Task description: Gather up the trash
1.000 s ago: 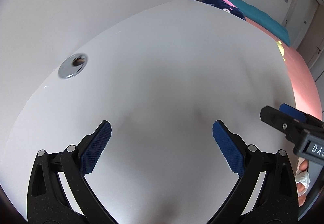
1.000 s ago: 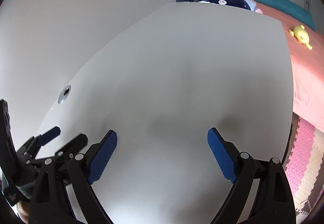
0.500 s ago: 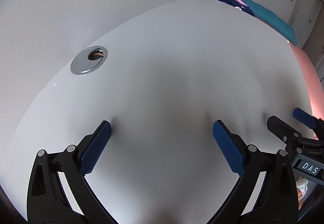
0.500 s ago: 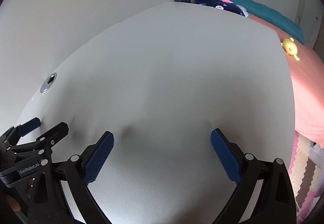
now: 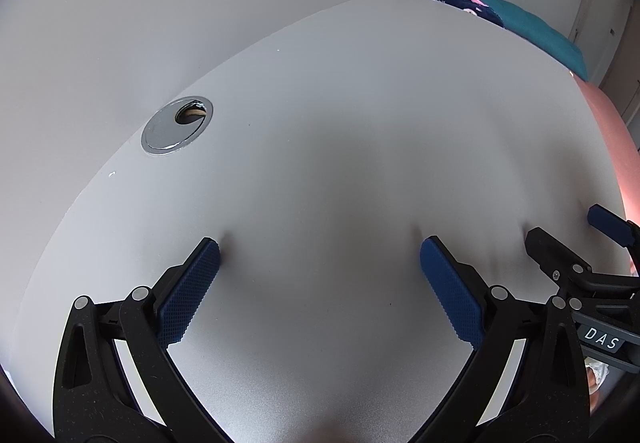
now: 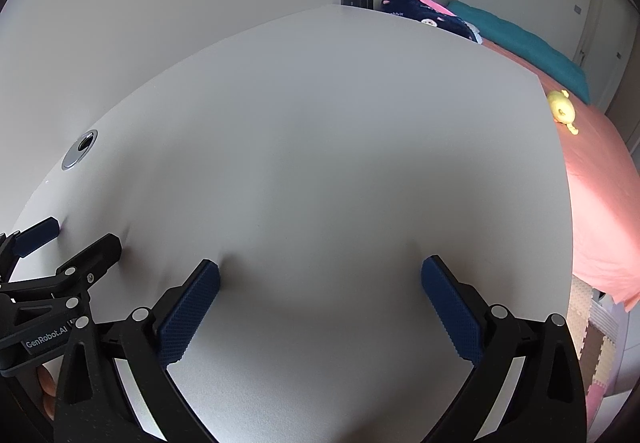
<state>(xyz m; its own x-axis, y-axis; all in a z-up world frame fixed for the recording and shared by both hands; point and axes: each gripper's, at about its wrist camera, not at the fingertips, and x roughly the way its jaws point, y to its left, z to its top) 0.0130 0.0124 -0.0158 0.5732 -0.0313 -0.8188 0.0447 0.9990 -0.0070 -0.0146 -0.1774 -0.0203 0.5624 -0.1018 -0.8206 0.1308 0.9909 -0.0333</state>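
Observation:
No trash shows in either view. My left gripper [image 5: 320, 247] is open and empty, its blue-padded fingertips resting close to the white desk top [image 5: 360, 123]. My right gripper [image 6: 320, 267] is open and empty too, low over the same desk [image 6: 320, 123]. The right gripper also shows at the right edge of the left wrist view [image 5: 568, 239]. The left gripper shows at the left edge of the right wrist view [image 6: 76, 239]. The two grippers sit side by side near the desk's front edge.
A chrome cable grommet [image 5: 177, 125] is set in the desk near the wall, left of my left gripper. A bed with a pink cover [image 6: 600, 183], a teal pillow [image 6: 528, 43], a dark patterned cloth [image 6: 420, 13] and a yellow toy [image 6: 562, 109] lies to the right.
Both grippers have come down and forward toward the desk top. The grommet has grown larger in the left wrist view. The jaws have stayed open.

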